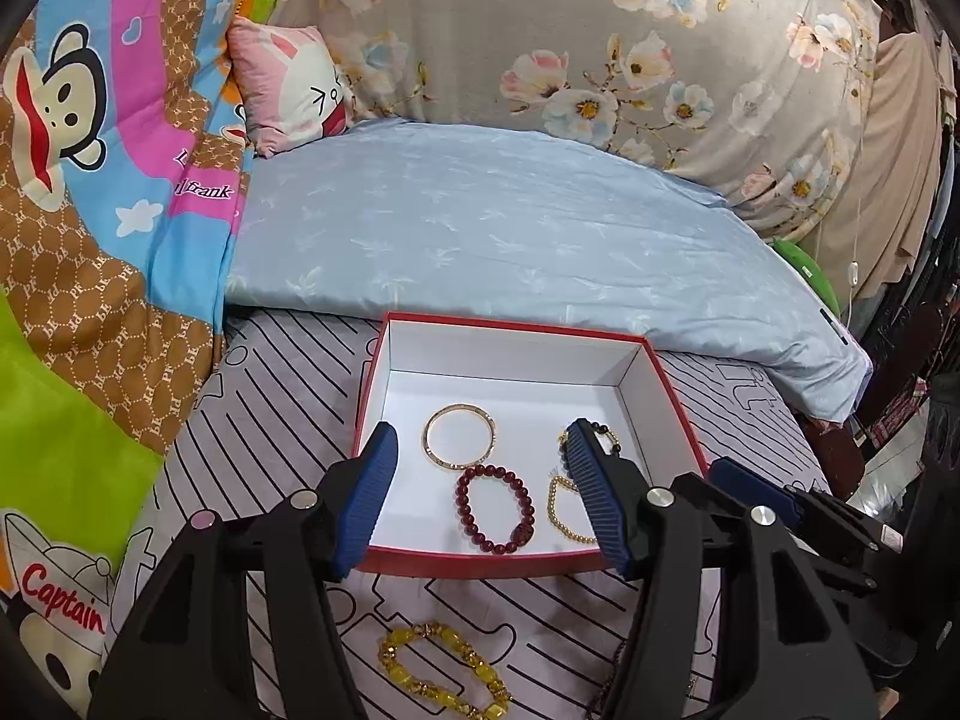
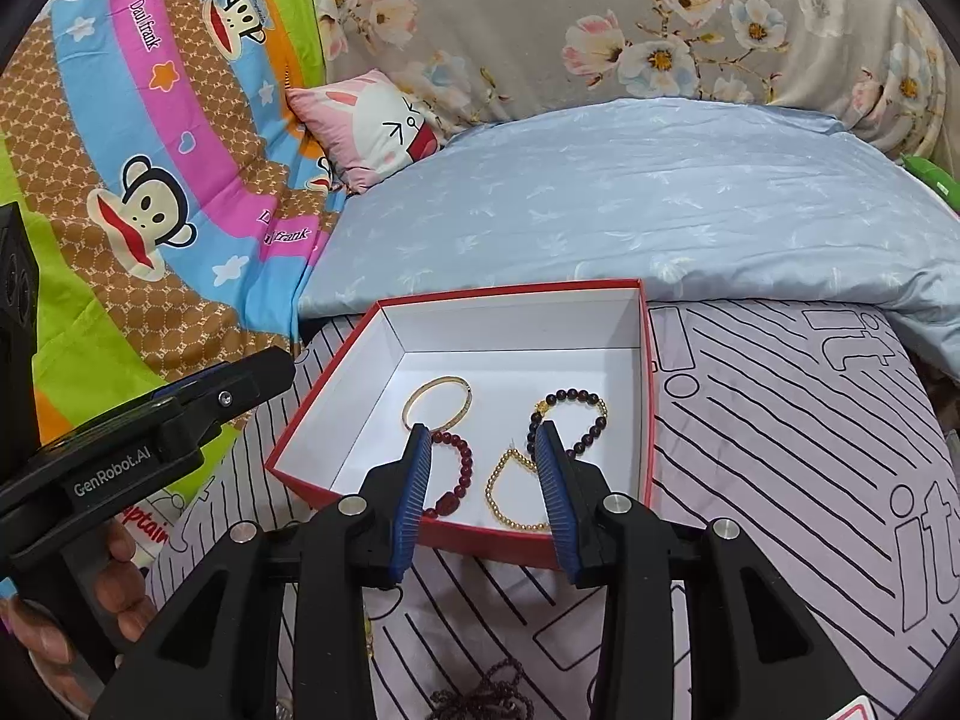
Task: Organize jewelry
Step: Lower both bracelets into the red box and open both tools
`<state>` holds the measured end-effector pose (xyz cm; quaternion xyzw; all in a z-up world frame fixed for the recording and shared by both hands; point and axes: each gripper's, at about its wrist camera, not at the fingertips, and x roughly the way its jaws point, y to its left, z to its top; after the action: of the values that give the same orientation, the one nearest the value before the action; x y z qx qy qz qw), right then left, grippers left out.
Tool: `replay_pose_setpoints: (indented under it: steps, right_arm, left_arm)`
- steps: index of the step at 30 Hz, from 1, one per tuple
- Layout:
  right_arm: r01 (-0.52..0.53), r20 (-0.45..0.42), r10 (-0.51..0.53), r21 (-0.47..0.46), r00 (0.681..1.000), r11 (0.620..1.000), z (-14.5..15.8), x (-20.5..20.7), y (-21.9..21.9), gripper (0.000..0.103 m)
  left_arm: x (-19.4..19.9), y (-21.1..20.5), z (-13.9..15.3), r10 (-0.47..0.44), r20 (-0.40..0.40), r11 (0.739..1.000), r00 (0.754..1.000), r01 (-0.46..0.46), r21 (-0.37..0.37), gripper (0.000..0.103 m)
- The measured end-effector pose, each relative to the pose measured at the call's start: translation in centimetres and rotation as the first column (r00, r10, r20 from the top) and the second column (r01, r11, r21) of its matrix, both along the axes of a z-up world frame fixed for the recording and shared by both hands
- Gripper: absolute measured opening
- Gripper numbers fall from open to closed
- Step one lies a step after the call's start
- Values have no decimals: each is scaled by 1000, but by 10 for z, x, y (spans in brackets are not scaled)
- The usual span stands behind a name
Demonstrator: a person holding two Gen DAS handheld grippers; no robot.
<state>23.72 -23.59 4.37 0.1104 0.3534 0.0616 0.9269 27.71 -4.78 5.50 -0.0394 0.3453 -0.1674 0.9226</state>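
Note:
A red box with a white inside (image 1: 672,402) (image 2: 336,414) lies on the bed. In it are a gold bangle (image 1: 459,437) (image 2: 436,401), a dark red bead bracelet (image 1: 495,507) (image 2: 456,477), a gold bead bracelet (image 1: 564,510) (image 2: 510,495) and a dark bead bracelet with gold parts (image 2: 570,420) (image 1: 603,435). A yellow bead bracelet (image 1: 444,675) lies on the sheet in front of the box. A dark bead string (image 2: 486,693) lies near the lower edge. My left gripper (image 1: 480,450) is open and empty above the box's front. My right gripper (image 2: 483,450) is open and empty there too.
The box rests on a striped lilac sheet (image 2: 780,420). A pale blue quilt (image 1: 510,228) lies behind it, a cartoon monkey quilt (image 1: 90,180) to the left, a pink pillow (image 1: 288,84) at the back. The bed's edge (image 1: 840,438) is on the right.

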Motion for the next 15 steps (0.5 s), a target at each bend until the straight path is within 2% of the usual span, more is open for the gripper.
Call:
replay_pose_setpoints:
  steps: [7,15]
  right_arm:
    - [9,7,-9,-13,1000,1000,5,-16,-4,36]
    - [29,4,-29,-29,1000,999,6,-44,-7,36]
  left_arm:
    - [-12,3,-1,9,-1,1000,1000,-9,9,57]
    - [-33,9,-5,45,2,997,999,-45,61,57]
